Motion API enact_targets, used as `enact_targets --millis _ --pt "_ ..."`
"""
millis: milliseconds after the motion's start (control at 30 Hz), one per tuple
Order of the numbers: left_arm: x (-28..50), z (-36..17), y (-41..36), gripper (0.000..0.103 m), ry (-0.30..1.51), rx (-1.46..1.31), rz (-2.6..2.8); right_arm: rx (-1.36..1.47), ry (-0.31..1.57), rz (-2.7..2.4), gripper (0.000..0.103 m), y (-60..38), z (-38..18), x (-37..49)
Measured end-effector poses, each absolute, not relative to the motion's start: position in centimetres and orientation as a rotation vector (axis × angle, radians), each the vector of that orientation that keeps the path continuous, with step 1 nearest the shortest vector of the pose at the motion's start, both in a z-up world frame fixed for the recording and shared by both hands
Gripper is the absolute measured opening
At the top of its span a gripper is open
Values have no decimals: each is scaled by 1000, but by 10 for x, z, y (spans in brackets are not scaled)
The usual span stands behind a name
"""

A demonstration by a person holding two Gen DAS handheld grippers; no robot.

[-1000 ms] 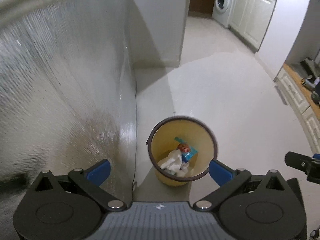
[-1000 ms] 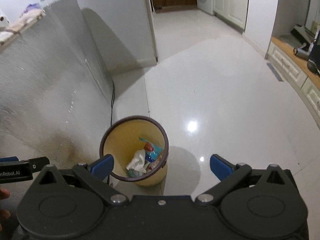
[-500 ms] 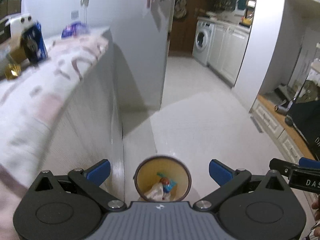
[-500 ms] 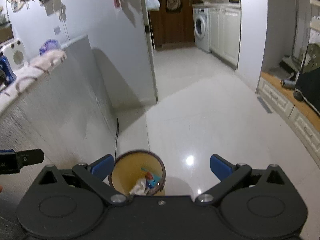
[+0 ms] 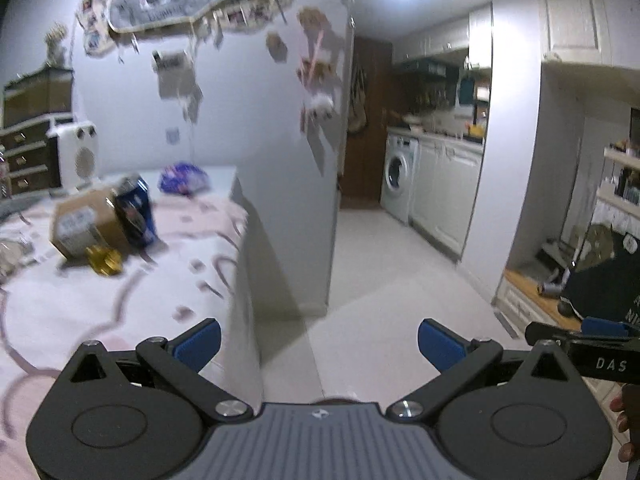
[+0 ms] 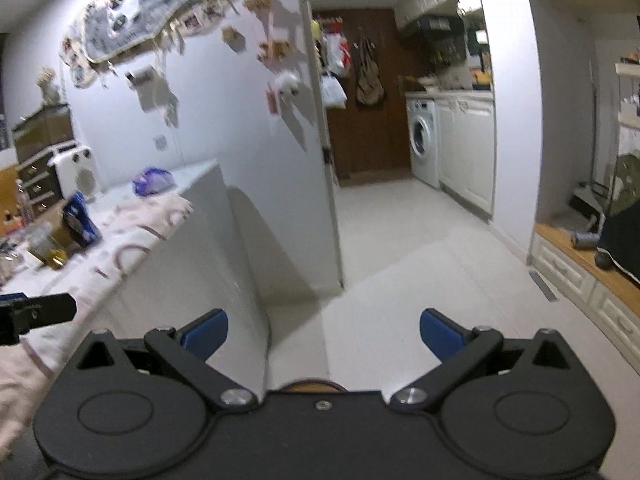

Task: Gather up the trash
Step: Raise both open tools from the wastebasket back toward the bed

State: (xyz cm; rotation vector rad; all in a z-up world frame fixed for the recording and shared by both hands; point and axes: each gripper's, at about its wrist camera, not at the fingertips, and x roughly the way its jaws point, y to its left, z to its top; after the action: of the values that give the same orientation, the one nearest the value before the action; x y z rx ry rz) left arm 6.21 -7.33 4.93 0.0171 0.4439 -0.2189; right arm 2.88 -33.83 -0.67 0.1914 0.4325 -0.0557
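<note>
I see a pale pink cloth point(image 5: 120, 304) with darker pink curved lines covering the counter. On it sit a brown cardboard box point(image 5: 86, 222), a dark blue packet point(image 5: 136, 212), a gold object point(image 5: 105, 260) and, near the far edge, a purple wrapper point(image 5: 184, 178). The floor point(image 5: 400, 280) is glossy white, the washing machine point(image 5: 398, 176) white.

Left tool point(image 5: 319, 340): blue pads point(image 5: 199, 343) wide apart, nothing between, held level, pointing forward. Right tool point(image 6: 322, 336): pads point(image 6: 441, 333) equally wide apart, empty, level, pointing forward. Tools side by side, apart; each one's tip visible at edge of other's view. Fingertips of right hand point(image 5: 626, 428) at lower right edge.
</note>
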Motion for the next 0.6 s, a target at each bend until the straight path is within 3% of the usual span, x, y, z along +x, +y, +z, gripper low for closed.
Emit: enact_targets --millis 267,600 --pt "57 91 -11 103 352 72 -114 198 337 48 103 -291 20 41" --pt "112 113 88 103 368 73 -17 174 297 173 103 -211 34 96"
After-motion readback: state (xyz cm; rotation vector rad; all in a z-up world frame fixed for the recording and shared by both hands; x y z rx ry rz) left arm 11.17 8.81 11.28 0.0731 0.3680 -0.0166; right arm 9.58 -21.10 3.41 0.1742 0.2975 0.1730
